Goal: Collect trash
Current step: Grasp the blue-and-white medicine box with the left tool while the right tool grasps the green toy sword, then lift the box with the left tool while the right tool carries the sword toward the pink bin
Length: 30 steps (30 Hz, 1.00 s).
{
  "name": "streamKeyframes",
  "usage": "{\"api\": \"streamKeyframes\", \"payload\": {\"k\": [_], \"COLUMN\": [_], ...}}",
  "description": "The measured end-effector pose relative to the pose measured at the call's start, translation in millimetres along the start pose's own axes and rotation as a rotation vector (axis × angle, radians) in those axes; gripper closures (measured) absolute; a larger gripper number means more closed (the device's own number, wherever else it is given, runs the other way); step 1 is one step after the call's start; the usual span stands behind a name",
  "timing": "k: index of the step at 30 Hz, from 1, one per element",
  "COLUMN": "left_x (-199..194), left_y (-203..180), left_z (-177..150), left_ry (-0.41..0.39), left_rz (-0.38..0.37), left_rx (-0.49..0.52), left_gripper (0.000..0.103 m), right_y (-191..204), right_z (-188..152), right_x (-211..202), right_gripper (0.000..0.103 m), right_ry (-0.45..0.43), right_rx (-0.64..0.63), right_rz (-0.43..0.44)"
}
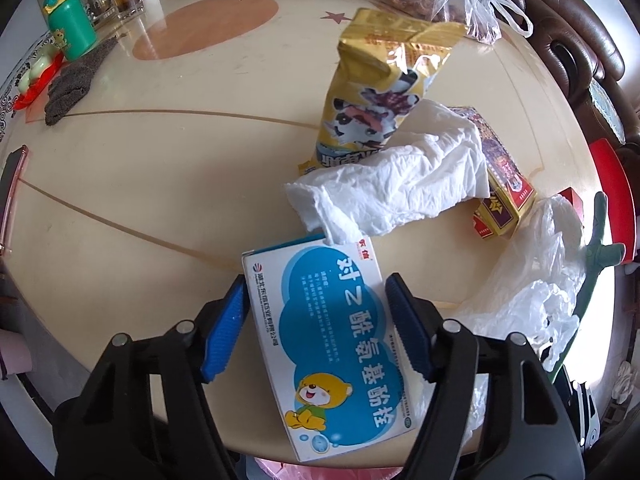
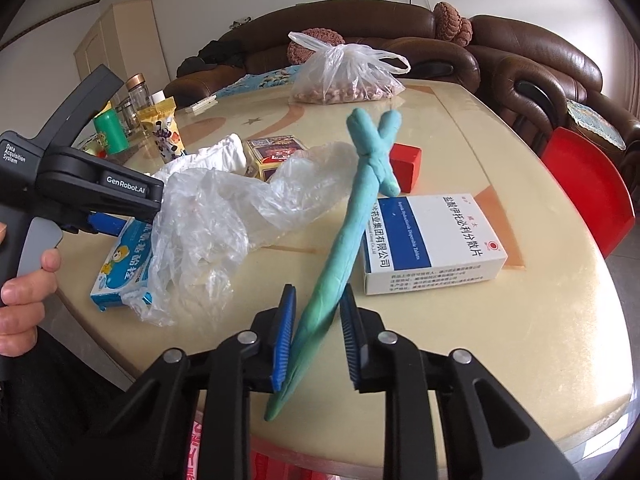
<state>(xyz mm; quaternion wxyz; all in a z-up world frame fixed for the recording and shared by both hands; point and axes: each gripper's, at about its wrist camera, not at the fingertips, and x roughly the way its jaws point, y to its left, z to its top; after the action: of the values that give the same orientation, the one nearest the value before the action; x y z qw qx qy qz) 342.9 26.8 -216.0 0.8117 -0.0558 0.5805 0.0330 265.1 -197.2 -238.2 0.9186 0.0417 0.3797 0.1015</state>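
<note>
The left hand-held gripper [image 1: 316,328] straddles the blue medicine box [image 1: 324,344] on the counter [image 1: 140,184], pads apart at its long sides, box running straight ahead; the right hand-held gripper [image 2: 318,334] looks clamped on the teal stick [image 2: 348,236], pointing forward.

In the left wrist view, tissue [image 1: 400,184] ahead of the gripper hides the snack bag's [image 1: 376,80] lower edge and much of the gold box [image 1: 506,192]. The blue box's [image 1: 328,340] near corner is hidden behind the gripper's body. In the right wrist view, clear plastic [image 2: 224,216] covers part of that box [image 2: 120,264] to the left. The green strip's [image 2: 344,240] near end passes below the table edge [image 2: 520,420].
</note>
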Motion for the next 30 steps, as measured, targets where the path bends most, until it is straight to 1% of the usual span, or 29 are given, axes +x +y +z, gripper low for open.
{"api": "streamKeyframes", "payload": {"k": [4, 7, 10, 14, 20, 24, 30], "left_x": [-2, -5, -10, -14, -24, -32, -48], "left_y": [3, 6, 7, 10, 15, 21, 29], "left_z": [0, 0, -1, -3, -7, -8, -12], "left_ry": [-0.004, -0.017, -0.037, -0.048, -0.068, -0.089, -0.124], "left_rz": [-0.002, 0.001, 0.021, 0.016, 0.015, 0.017, 0.020], "left_rx": [-0.002, -0.004, 0.005, 0.011, 0.017, 0.019, 0.029], "left_gripper": [0.036, 0.036, 0.036, 0.037, 0.037, 0.037, 0.037], "right_y": [-1, 2, 3, 2, 3, 0, -3], "right_z": [0, 2, 2, 3, 8, 11, 18], "right_x": [-2, -3, -5, -7, -14, -19, -28], "right_gripper": [0.083, 0.085, 0.087, 0.088, 0.089, 0.089, 0.089], "right_ry": [-0.006, -0.018, -0.022, -0.031, -0.060, -0.070, -0.092], "right_rx": [0.009, -0.008, -0.012, -0.004, -0.018, -0.003, 0.008], "right_rz": [0.017, 0.004, 0.008, 0.007, -0.030, -0.048, -0.098]}}
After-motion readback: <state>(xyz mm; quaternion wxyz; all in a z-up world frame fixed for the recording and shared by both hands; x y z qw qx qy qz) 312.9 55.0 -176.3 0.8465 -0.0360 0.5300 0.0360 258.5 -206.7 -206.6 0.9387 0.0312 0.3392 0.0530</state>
